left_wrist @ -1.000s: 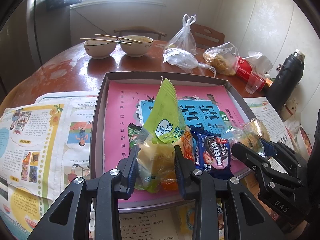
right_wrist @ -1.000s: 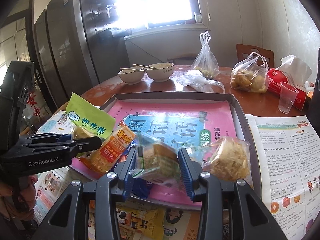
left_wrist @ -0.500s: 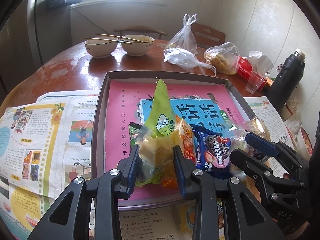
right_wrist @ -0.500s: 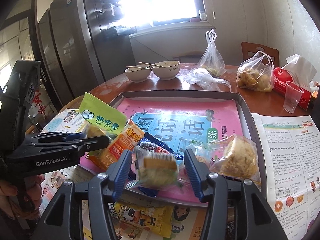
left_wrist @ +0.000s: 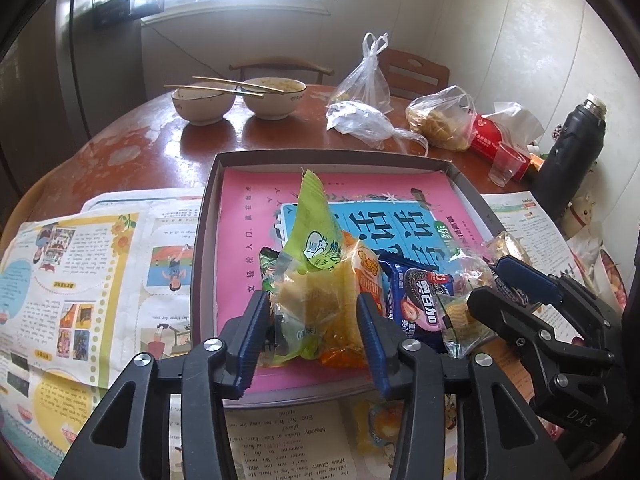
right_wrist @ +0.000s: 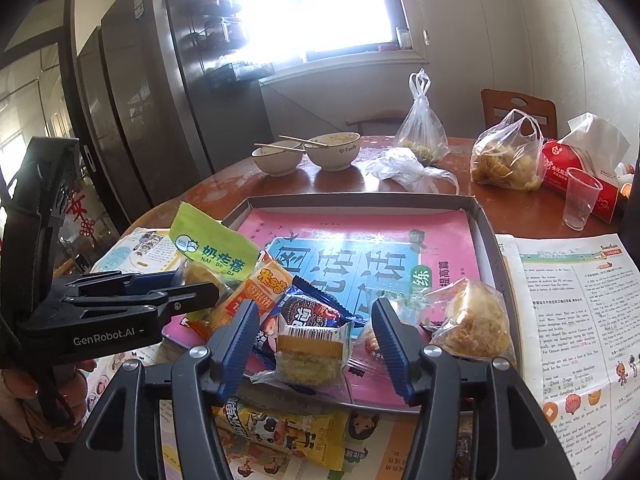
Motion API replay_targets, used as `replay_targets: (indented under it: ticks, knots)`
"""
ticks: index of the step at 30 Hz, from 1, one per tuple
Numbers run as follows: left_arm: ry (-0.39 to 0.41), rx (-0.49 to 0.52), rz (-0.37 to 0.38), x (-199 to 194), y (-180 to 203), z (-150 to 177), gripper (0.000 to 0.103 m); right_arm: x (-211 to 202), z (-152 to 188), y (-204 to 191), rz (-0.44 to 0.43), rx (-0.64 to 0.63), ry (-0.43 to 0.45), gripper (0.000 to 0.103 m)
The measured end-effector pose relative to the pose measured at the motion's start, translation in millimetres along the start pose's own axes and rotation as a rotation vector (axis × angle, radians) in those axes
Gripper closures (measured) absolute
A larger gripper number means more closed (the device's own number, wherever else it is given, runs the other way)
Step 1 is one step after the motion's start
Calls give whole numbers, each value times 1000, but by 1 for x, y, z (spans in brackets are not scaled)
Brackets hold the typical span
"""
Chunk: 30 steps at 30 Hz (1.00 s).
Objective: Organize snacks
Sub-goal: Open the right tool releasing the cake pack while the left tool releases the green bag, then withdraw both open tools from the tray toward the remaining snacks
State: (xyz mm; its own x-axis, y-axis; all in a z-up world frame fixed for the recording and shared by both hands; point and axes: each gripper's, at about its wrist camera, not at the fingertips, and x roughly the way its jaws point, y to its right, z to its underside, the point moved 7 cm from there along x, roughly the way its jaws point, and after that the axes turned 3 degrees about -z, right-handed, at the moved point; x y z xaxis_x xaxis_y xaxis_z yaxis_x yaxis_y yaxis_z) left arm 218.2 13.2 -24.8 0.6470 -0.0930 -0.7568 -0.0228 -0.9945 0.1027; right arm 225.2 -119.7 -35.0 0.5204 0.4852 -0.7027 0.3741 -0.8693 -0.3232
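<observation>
Two grippers work the near edge of your shallow tray (right_wrist: 486, 236) on the surface: your left gripper (left_wrist: 312, 332) has just been opening, its jaws now apart on either side of the green-topped bag of yellow snacks (left_wrist: 316, 280), which stands upright in the tray. Your right gripper (right_wrist: 314, 344) has also just been opening, jaws clear of the wrapped sandwich cake (right_wrist: 310, 354) lying between them beside the blue cookie packet (right_wrist: 304, 312).
</observation>
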Motion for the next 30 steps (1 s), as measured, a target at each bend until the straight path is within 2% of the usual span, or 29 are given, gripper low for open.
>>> replay_targets:
  ticks: [17,30]
  knots:
    - [45,-9,-32,-24,-6,-8,42,-17,-9,5,6,13,37,39]
    - [130,-45,-46,-64,-21,-13,36,-32,-16,10,15,20,63,34]
